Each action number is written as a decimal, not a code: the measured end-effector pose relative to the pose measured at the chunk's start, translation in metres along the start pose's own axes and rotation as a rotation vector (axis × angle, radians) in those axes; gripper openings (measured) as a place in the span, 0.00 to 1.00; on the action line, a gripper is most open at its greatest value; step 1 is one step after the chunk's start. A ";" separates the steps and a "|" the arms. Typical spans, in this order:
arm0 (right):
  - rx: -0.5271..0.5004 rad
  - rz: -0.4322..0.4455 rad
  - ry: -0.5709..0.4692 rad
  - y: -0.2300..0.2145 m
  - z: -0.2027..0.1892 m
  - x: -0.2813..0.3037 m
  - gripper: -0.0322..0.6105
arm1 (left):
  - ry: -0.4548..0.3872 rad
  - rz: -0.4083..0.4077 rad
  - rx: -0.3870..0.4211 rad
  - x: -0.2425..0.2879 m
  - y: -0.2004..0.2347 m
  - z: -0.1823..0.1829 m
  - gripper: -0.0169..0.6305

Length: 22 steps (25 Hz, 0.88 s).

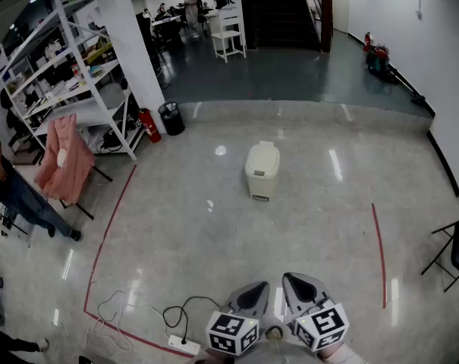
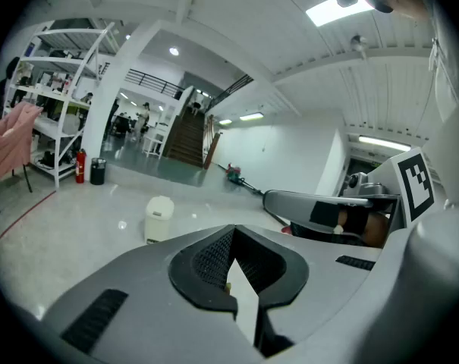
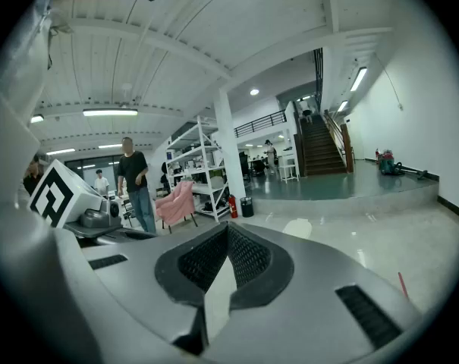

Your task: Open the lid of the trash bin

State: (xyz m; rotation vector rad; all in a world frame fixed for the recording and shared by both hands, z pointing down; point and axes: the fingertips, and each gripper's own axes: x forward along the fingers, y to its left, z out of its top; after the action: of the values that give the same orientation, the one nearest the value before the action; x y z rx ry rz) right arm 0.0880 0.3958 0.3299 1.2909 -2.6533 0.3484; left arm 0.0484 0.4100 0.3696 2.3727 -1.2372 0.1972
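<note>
A cream plastic trash bin with a rounded top [image 1: 261, 170] is seen standing on the glossy grey floor [image 1: 176, 233], its lid down, well ahead of both tools. The left gripper [image 1: 258, 287] and the right gripper [image 1: 291, 279] are held low, side by side, each with its jaws pressed together and nothing caught between them. A white metal shelving rack [image 1: 70, 74] is set far to the left.

Right gripper [image 3: 228, 229] jaws together and empty, trash bin [image 3: 301, 228] beyond, person [image 3: 133, 179] standing left
</note>
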 end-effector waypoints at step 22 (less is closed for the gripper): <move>0.006 -0.010 -0.043 0.040 -0.012 -0.032 0.05 | -0.027 -0.020 0.133 -0.038 -0.029 0.009 0.03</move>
State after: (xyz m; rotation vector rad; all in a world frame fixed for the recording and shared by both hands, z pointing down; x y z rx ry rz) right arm 0.0768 0.4469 0.3283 1.3279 -2.6816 0.3315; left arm 0.0484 0.4483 0.3398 2.5079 -1.2471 0.2493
